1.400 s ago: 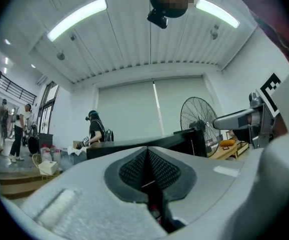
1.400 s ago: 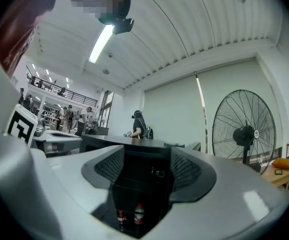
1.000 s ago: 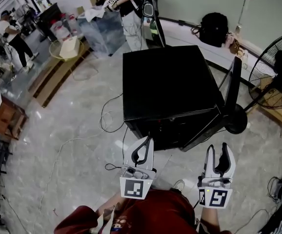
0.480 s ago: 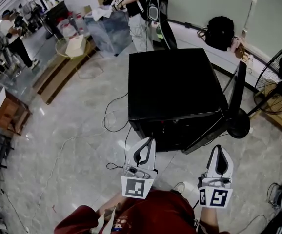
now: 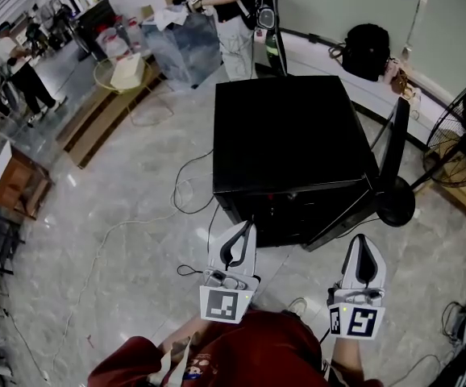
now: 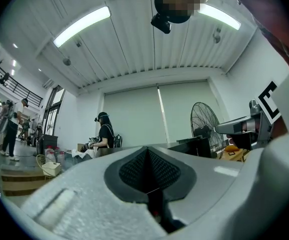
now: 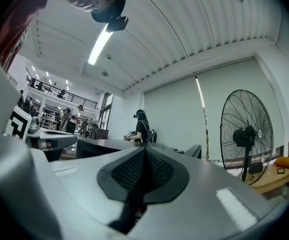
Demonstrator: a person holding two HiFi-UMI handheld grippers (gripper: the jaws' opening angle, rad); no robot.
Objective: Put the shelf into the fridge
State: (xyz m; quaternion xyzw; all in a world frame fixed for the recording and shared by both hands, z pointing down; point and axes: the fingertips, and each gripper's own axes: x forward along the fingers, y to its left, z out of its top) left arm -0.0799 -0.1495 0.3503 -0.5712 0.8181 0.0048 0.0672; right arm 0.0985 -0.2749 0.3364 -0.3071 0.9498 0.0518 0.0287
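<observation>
**Both tools shut and empty at the open fridge; no shelf in sight**

The black fridge (image 5: 285, 135) stands on the pale floor (image 5: 120, 216) just ahead of the person, its door (image 5: 389, 147) swung out to the right side. The left tool (image 5: 245, 230) and the right tool (image 5: 363, 244) hang side by side just short of the fridge front, both pointing towards it. In each gripper view the jaws are pressed together along their whole length with nothing between them, so neither tool has hold of anything.

The shelf itself cannot be made out. It is not in either tool or on the floor nearby, and the fridge's dark front opening is seen too steeply to tell whether a shelf already sits inside.

If the shelf is yet to go in, the step in hand is likely to fetch it, and the jaws must open first. A flat shelf would probably handle best with one tool on each of two opposite edges. Held level, it should not tip or twist. It should then be lined up square with the opening and slid straight back onto its side supports, not pushed in at an angle. The door edge on the right and the cable (image 5: 186, 185) trailing across the floor on the left both lie near the approach. The standing fan (image 5: 463, 127) is farther off to the right.
</observation>
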